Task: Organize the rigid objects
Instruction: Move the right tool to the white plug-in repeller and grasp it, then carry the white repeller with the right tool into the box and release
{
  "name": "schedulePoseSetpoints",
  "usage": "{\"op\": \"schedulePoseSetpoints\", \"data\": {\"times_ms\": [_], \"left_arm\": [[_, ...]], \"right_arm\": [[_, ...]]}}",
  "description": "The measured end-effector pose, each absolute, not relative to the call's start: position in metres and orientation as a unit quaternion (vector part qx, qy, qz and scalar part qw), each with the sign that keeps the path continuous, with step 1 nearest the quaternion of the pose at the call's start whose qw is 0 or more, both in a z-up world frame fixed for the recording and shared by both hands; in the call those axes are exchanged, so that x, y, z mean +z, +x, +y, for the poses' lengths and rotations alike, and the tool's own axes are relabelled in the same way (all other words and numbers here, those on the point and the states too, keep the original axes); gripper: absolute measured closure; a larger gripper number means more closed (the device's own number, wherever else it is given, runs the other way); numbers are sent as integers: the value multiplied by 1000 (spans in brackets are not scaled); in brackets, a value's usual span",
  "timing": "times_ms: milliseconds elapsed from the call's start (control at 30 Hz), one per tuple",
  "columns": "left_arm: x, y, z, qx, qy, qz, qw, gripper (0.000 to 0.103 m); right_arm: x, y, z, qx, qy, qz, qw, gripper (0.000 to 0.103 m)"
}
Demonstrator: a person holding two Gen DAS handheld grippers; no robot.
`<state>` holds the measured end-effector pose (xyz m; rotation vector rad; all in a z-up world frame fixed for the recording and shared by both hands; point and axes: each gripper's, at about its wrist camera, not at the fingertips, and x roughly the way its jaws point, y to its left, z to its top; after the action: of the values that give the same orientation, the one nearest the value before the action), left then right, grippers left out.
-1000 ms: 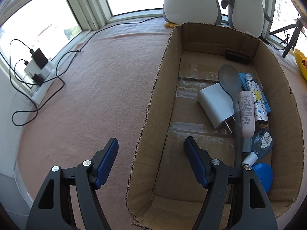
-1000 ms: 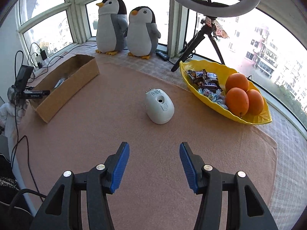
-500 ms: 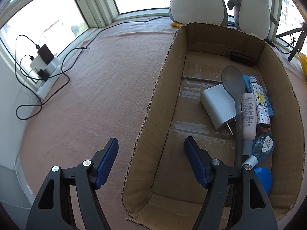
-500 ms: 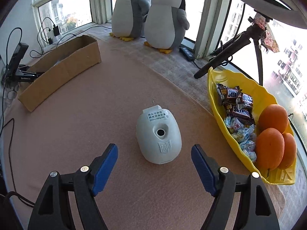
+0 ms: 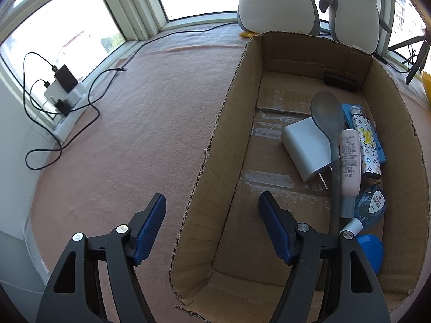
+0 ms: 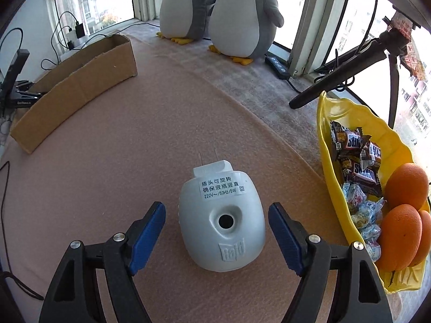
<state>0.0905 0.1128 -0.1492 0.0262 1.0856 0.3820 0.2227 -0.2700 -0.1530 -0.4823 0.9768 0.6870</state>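
The right hand-held gripper (image 6: 215, 228) is released, its blue-padded fingers (image 6: 146, 231) spread wide on either side of a white, rounded plastic plug-in device (image 6: 222, 222). That device lies flat on the pinkish-brown cloth of the bench (image 6: 134, 134), with its two metal prongs pointing away from the gripper and a printed label on its upper face. The pads stand near its sides without touching it. To its right sits a yellow, leaf-shaped plastic tray (image 6: 347, 113) holding wrapped sweets and three oranges (image 6: 404, 185).

The left hand-held gripper (image 5: 212, 228) is also released and grasps nothing. Its left finger hangs over the bench cloth and its right finger over the inside of an open brown cardboard box (image 5: 215, 145), so the box's near long wall lies between them. Inside the box, toward its right side, lie a white square charger (image 5: 304, 145), a grey plastic spoon (image 5: 327, 118), a pale pink tube (image 5: 350, 158), a patterned white cylinder (image 5: 366, 145) and a round blue lid (image 5: 370, 250). Two plush penguins (image 5: 277, 2) stand beyond the box by the window.
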Motion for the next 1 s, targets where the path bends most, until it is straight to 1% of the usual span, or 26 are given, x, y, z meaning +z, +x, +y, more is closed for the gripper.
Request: {"op": "schedulePoseSetpoints", "data": {"times_ms": [67, 133, 167, 700, 1000], "left_arm": [[-149, 90, 113, 181, 11, 512, 840, 31], [-149, 90, 113, 180, 11, 512, 840, 31], [-149, 90, 113, 180, 11, 512, 840, 31], [-150, 90, 115, 176, 4, 512, 841, 31], [-151, 92, 121, 163, -7, 515, 842, 31]], "right_arm": [[-154, 224, -271, 319, -223, 461, 797, 40], [-155, 224, -272, 317, -221, 465, 796, 48], [-156, 225, -272, 315, -221, 466, 796, 50], [-152, 213, -276, 293, -191, 480, 805, 51], [-119, 195, -260, 275, -171, 471, 820, 51]]}}
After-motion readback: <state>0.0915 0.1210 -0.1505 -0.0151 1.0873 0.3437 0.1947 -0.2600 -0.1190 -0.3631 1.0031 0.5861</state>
